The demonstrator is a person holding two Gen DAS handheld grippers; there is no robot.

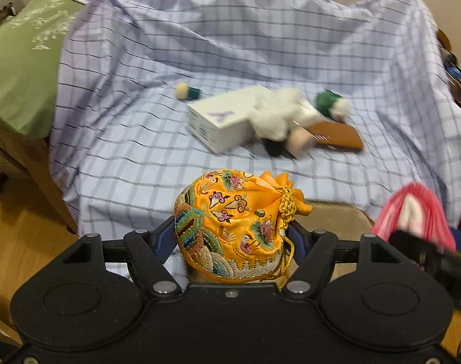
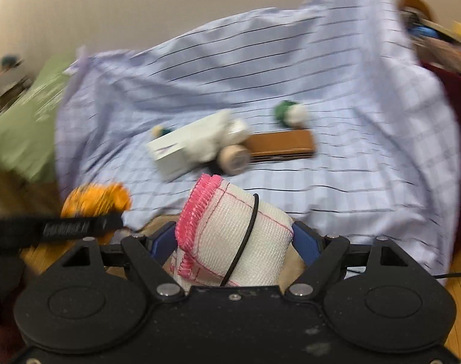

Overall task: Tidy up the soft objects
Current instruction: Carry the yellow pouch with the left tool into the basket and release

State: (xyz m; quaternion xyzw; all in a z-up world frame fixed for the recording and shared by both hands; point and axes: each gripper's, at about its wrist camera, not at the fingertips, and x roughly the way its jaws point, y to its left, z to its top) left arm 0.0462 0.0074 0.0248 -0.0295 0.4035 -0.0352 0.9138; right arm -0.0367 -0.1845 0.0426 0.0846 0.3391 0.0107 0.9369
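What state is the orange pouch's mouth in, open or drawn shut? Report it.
Drawn shut. In the left wrist view the orange pouch, held in the left claw, has its neck gathered into pleats and cinched by a gold cord.

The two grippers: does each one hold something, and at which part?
The left gripper holds the orange embroidered pouch by its rounded body. The right gripper holds the rolled white cloth with pink edge by its sides.

The left gripper (image 1: pixel 233 236), at the lower centre of its own view, clamps its blue pads on an orange embroidered pouch (image 1: pixel 230 227). The right gripper (image 2: pixel 233 239), lower centre of its view, grips a rolled white cloth with pink edging (image 2: pixel 230 236) and is tilted downward
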